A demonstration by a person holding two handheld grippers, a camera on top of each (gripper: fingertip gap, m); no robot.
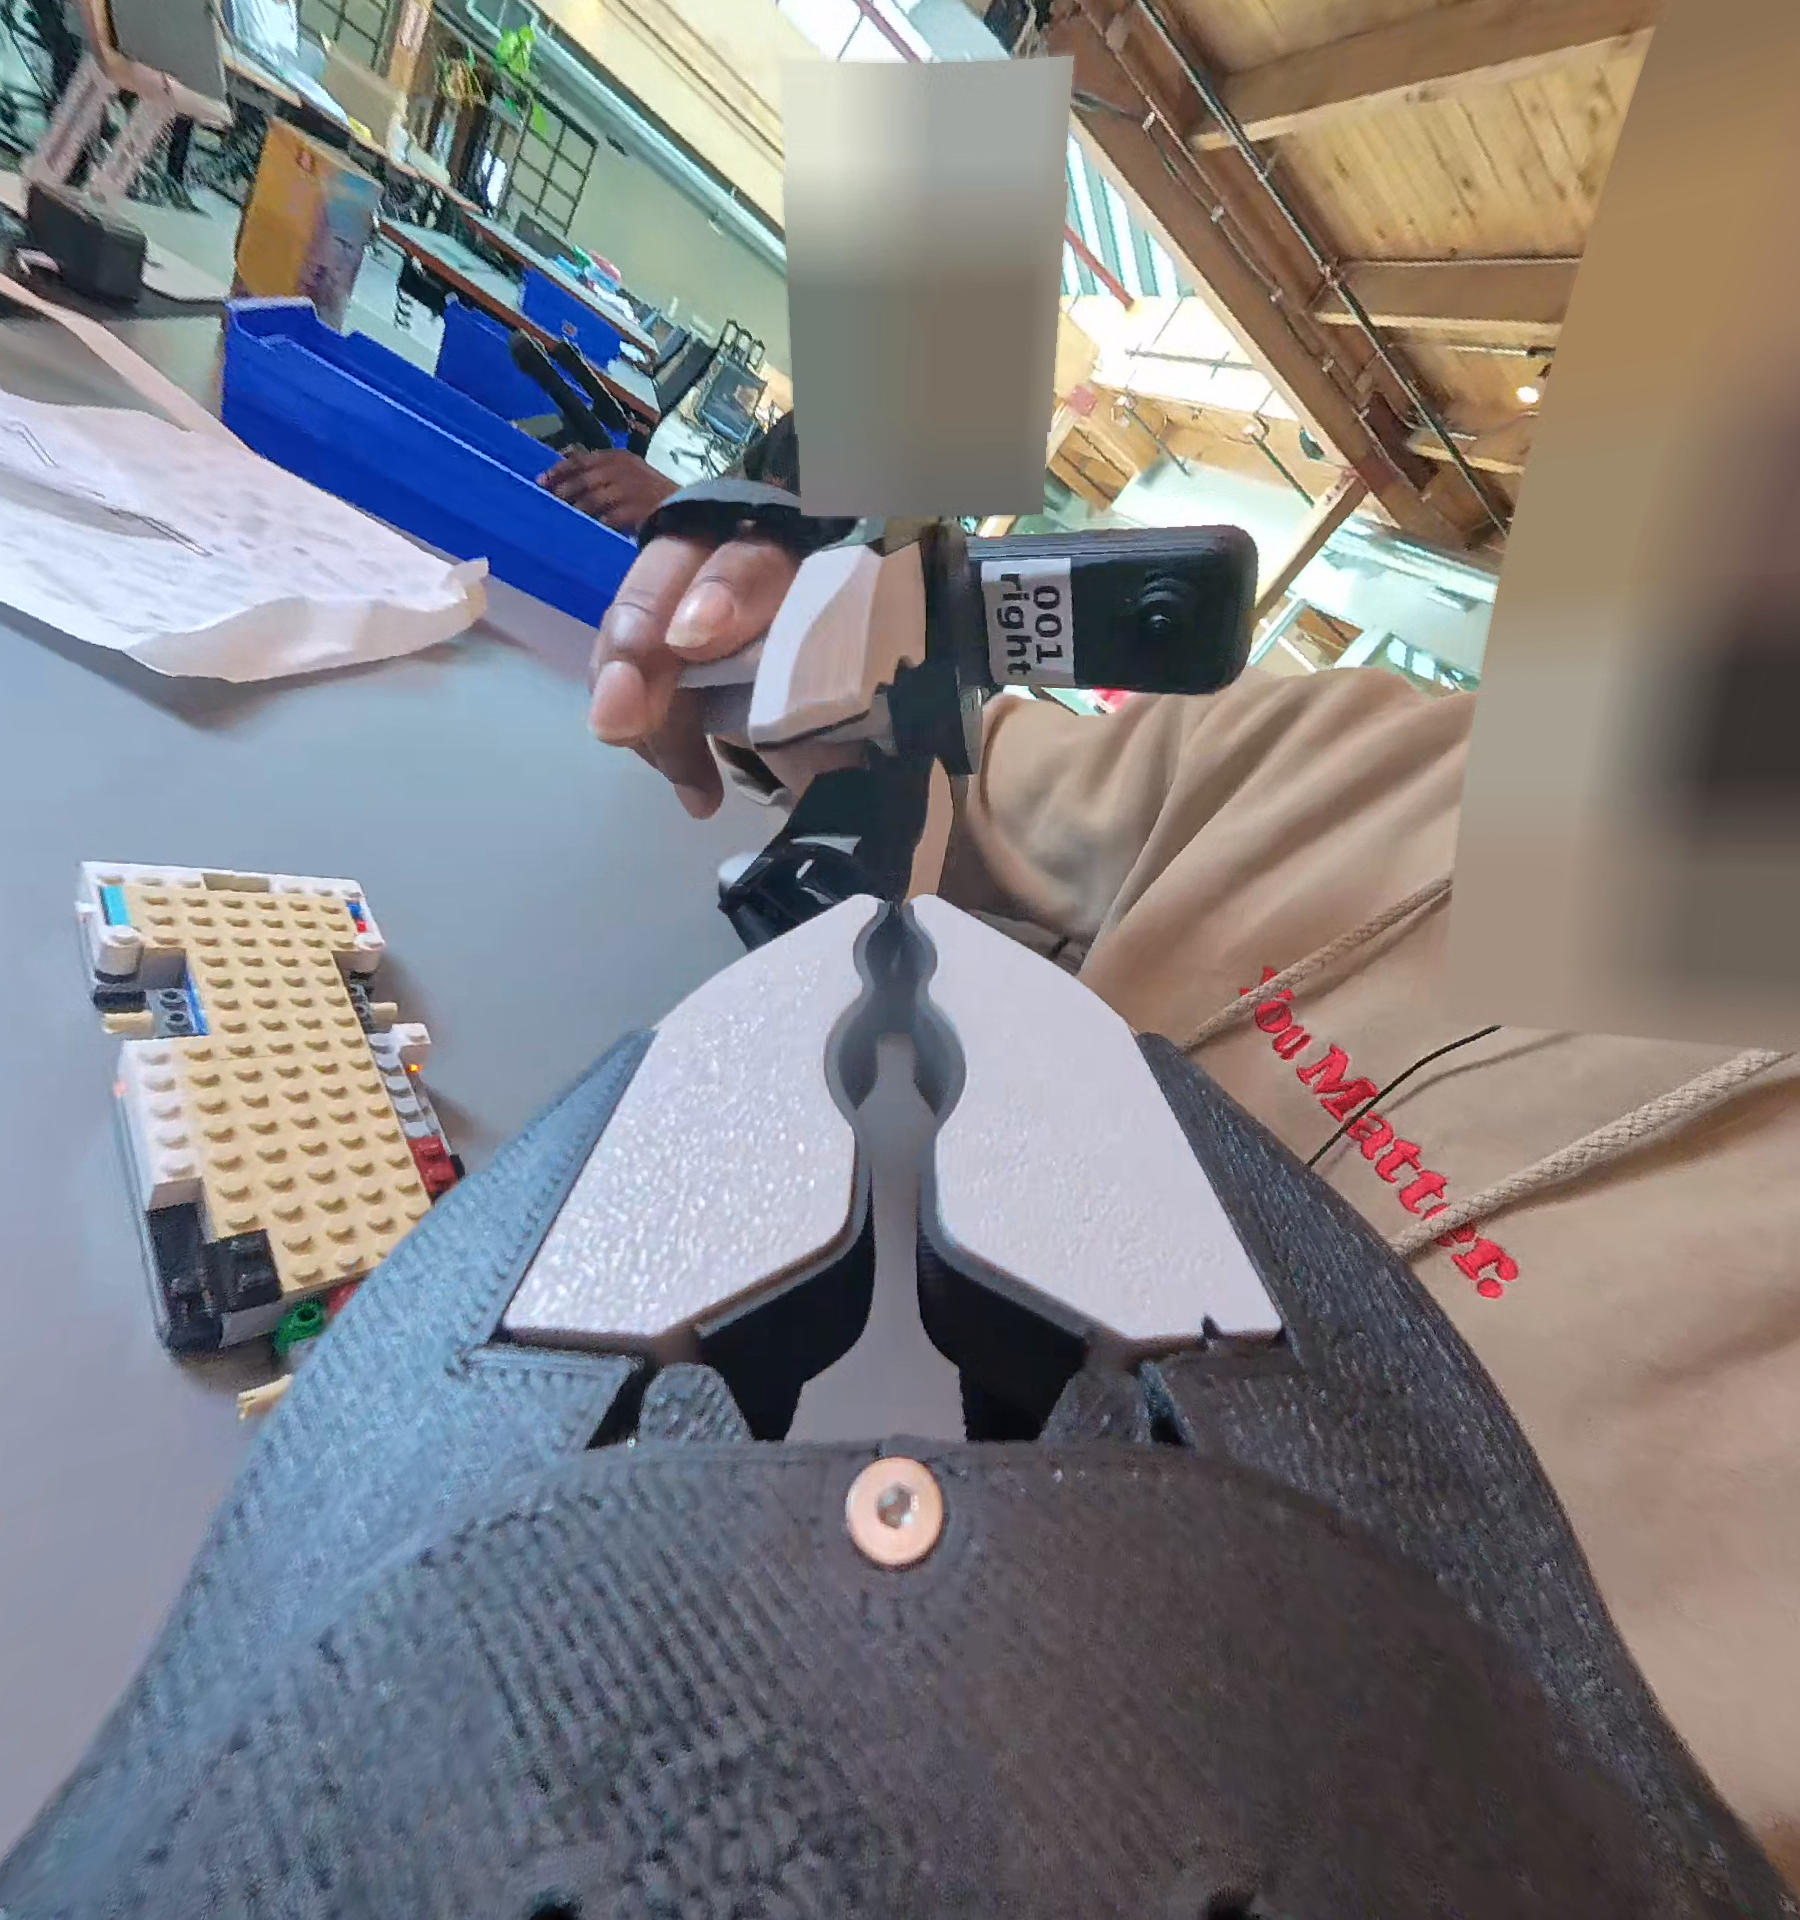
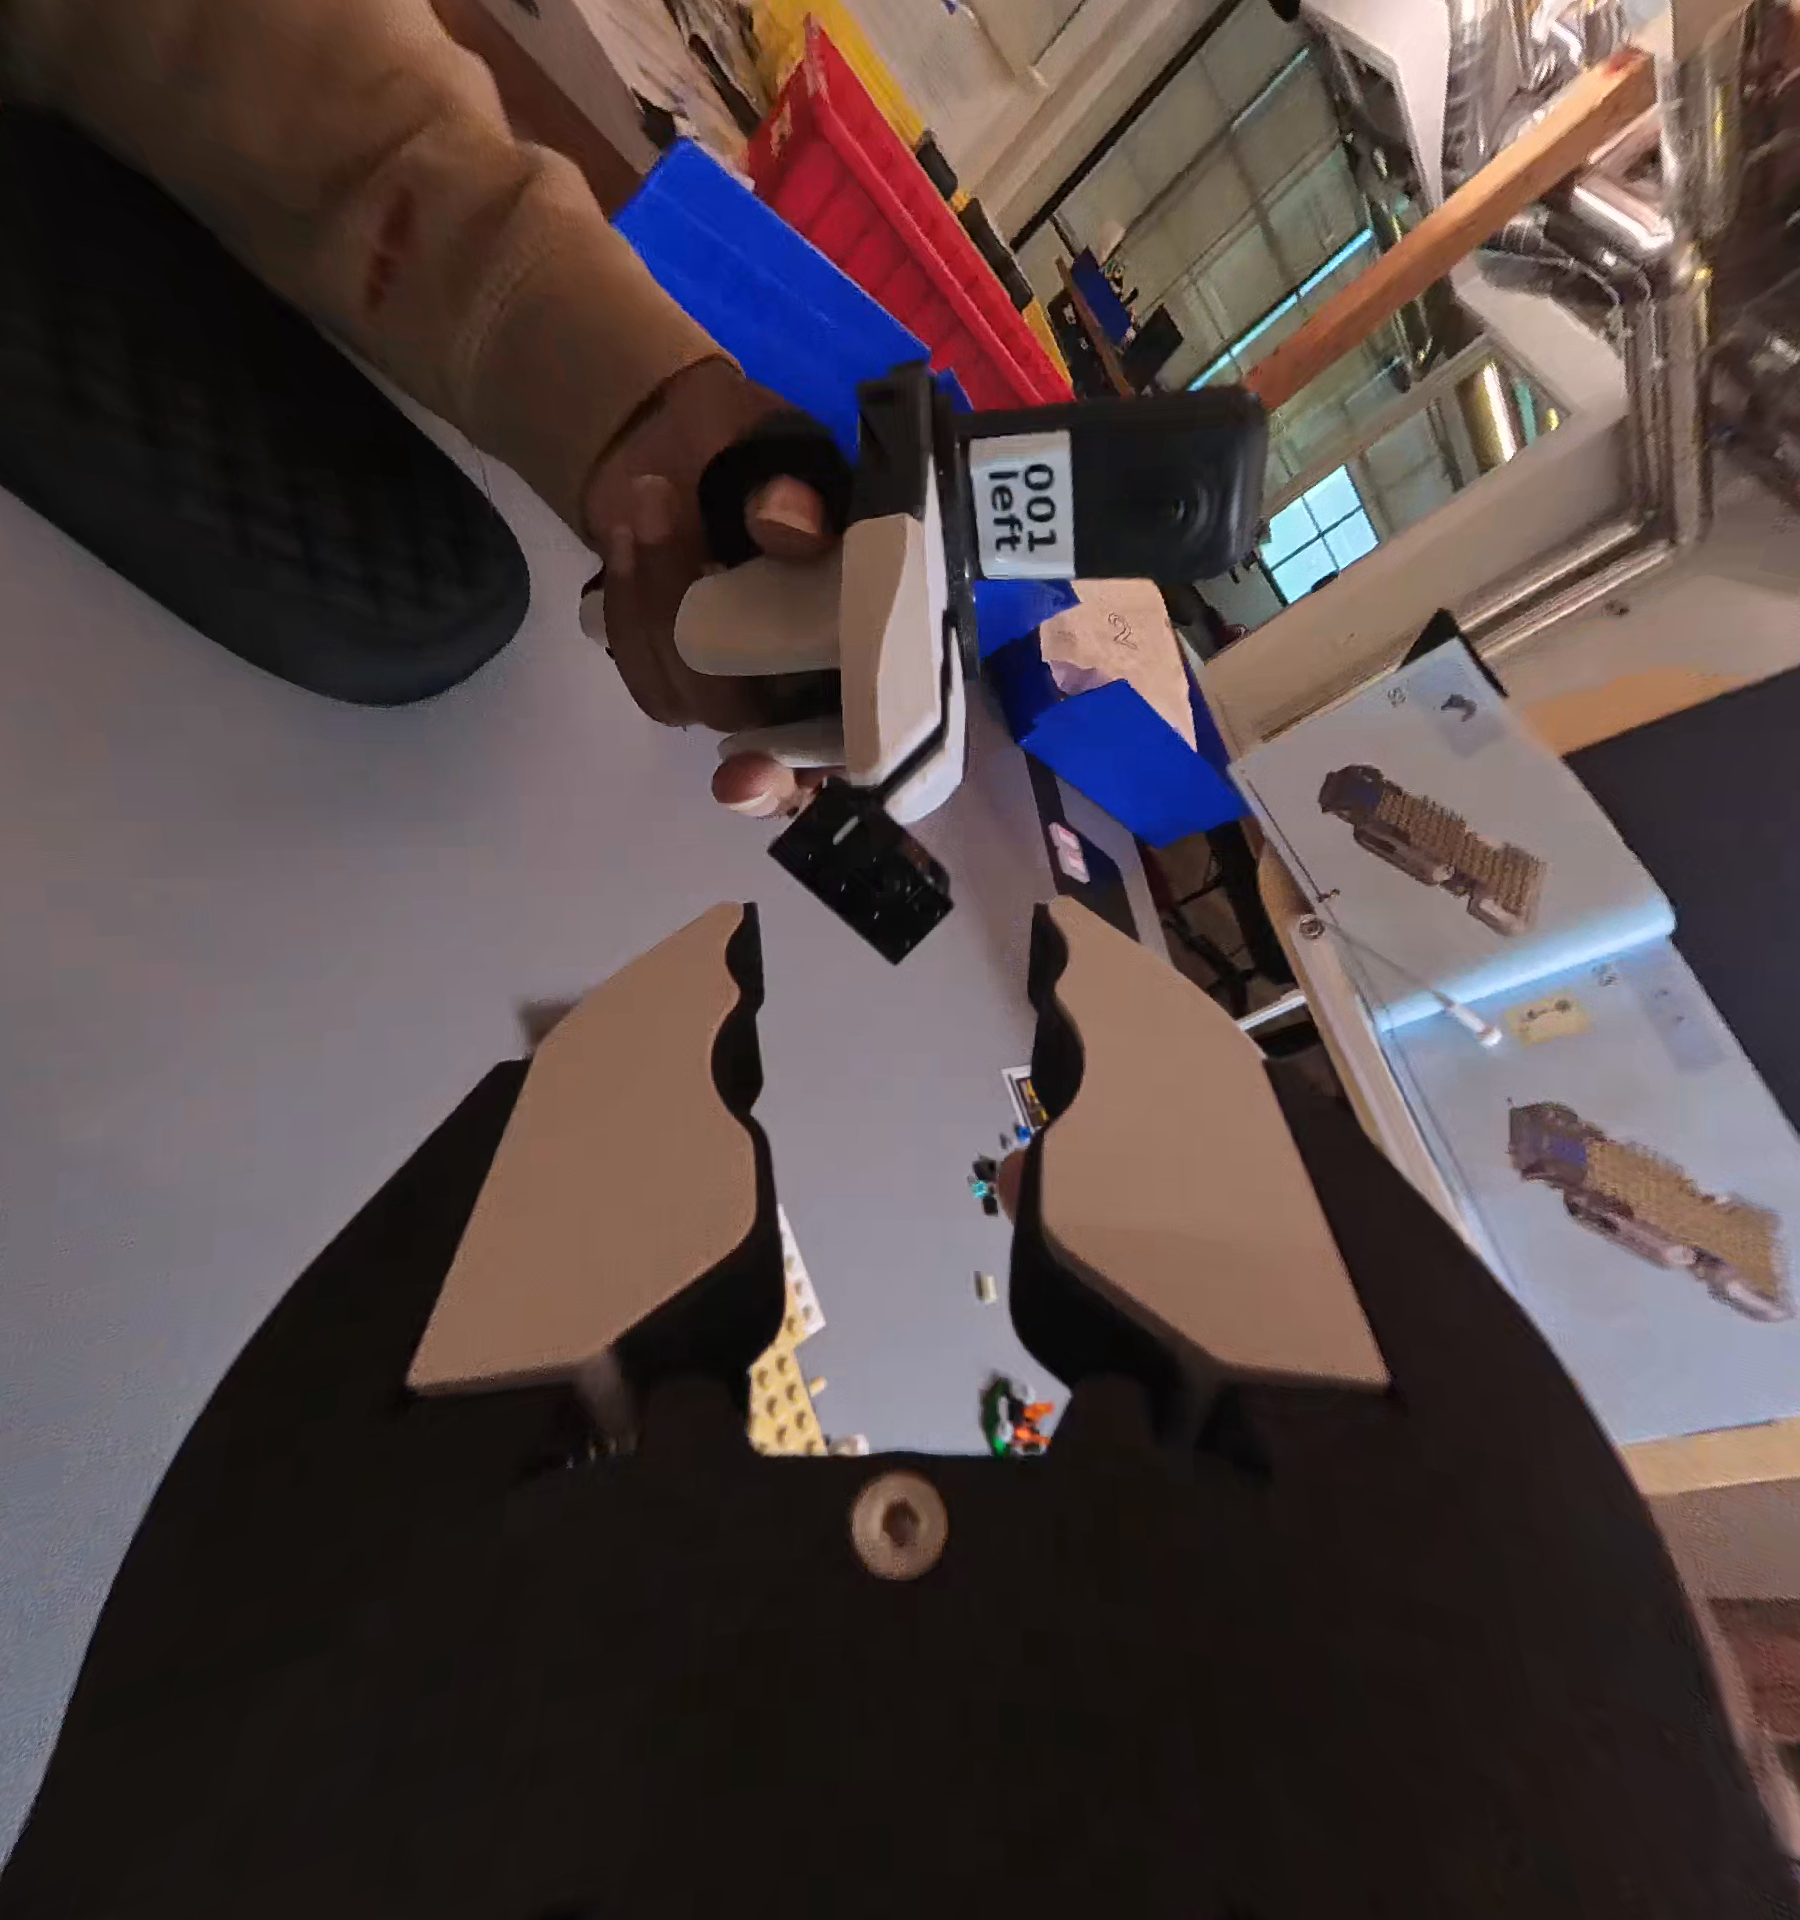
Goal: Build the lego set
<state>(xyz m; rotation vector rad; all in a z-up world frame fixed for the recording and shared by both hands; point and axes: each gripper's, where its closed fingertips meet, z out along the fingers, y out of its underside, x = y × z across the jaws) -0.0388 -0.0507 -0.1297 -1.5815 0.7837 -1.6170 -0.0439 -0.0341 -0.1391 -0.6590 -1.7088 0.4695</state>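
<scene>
Left wrist view: left gripper (image 1: 898, 914) tips pinch black brick piece (image 1: 823, 883), mostly hidden mid-frame. Right gripper (image 2: 891, 920) gapes wide, bare, the brick piece just beyond; tan brick model (image 1: 272, 1091) lower left.

1. We are looking across a grey table (image 1: 376, 790) into a workshop.
2. Exposed timber beams (image 1: 1395, 281) are running under the wooden ceiling.
3. Daylight is coming through gridded windows (image 2: 1280, 260).
4. Workbenches (image 1: 522, 249) are lining the far wall, and a silver duct (image 2: 1654, 343) is bending near it.
</scene>
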